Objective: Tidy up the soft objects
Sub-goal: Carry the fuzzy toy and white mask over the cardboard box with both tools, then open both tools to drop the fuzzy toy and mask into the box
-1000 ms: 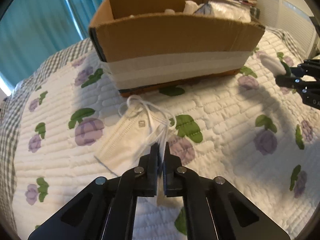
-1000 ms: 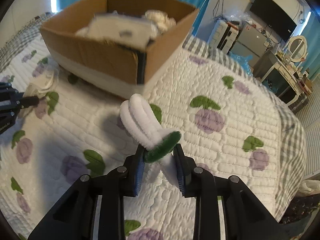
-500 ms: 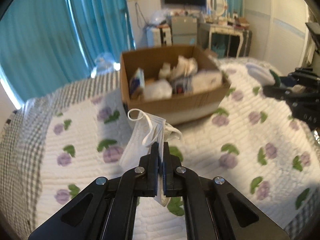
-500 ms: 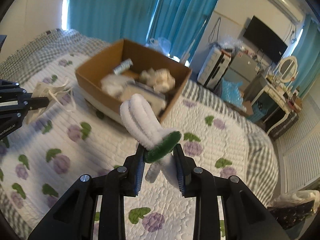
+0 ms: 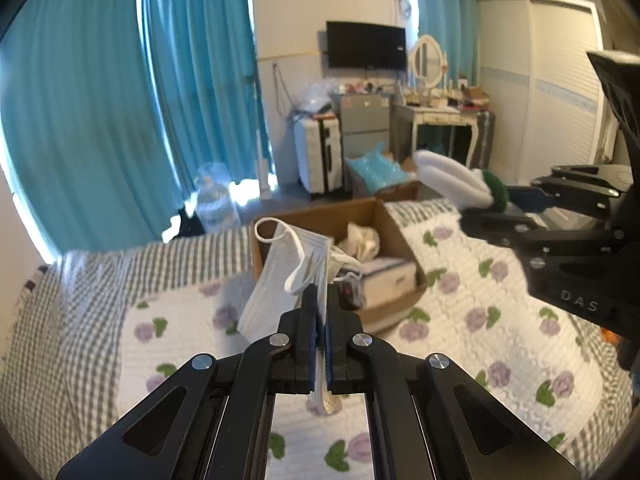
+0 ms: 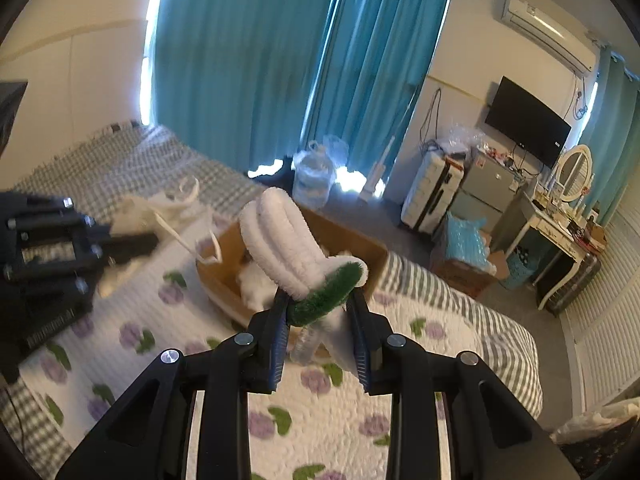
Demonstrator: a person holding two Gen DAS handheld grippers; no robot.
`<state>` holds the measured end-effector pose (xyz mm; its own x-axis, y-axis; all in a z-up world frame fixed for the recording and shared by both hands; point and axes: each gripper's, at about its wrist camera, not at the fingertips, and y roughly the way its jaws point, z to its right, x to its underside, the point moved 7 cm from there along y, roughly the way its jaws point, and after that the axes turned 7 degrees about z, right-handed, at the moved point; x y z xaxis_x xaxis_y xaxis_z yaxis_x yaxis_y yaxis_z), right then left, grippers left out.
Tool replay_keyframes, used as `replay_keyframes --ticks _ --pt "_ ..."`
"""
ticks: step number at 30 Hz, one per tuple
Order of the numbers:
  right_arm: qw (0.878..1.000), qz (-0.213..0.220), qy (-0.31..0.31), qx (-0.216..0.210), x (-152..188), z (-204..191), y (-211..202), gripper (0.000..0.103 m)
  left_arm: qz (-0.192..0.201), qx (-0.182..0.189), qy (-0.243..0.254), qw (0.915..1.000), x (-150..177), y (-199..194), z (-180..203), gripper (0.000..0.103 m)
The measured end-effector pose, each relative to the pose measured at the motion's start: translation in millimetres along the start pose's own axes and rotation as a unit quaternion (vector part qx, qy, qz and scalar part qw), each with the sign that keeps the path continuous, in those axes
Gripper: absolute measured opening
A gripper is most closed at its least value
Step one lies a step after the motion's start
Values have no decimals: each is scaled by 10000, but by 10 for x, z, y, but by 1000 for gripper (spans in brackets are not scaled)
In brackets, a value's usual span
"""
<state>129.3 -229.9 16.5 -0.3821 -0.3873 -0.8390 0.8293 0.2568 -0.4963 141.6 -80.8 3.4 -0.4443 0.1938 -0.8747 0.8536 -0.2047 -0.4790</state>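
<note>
My left gripper (image 5: pixel 319 300) is shut on a white face mask (image 5: pixel 276 276) and holds it high above the bed, in front of the cardboard box (image 5: pixel 400 236). My right gripper (image 6: pixel 320 304) is shut on a fuzzy white and green pipe-cleaner bundle (image 6: pixel 280 248), also raised above the box (image 6: pixel 224 280). The bundle (image 5: pixel 452 180) and right gripper show at the right of the left wrist view. The mask (image 6: pixel 160 204) and left gripper (image 6: pixel 140 242) show at the left of the right wrist view. The box holds several soft white items.
The box sits on a quilted bed cover (image 5: pixel 480 320) with purple flowers and a grey checked border. Teal curtains (image 5: pixel 120 120), a suitcase (image 5: pixel 320 156), a dresser (image 5: pixel 440 120) and a wall TV (image 5: pixel 366 46) stand beyond the bed.
Both grippers have risen well above the bed with their objects held. The box now looks smaller and lower in both views.
</note>
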Motion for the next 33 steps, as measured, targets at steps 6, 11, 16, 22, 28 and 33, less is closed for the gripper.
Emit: replay_keyframes --ticks 6,11,16,22,28,33 --pt "9996 256 136 -20 -337 54 199 27 15 -11 84 10000 -162 273 -21 2" --pt "9995 215 219 -78 -465 137 583 27 -61 27 -24 10000 -216 630 -111 2" --pt "9993 48 343 -112 -420 238 1074 27 -210 32 -13 9998 -182 1061 -161 2" --pt "9984 -284 456 -174 -148 362 1688 27 -411 145 -69 9990 -31 1573 -211 2" --pt "9970 -493 535 -267 101 429 2121 27 -633 271 -94 9976 142 1985 -232 2" --pt "9962 -509 592 -392 204 420 2329 30 -485 277 55 9984 152 2085 -180 8"
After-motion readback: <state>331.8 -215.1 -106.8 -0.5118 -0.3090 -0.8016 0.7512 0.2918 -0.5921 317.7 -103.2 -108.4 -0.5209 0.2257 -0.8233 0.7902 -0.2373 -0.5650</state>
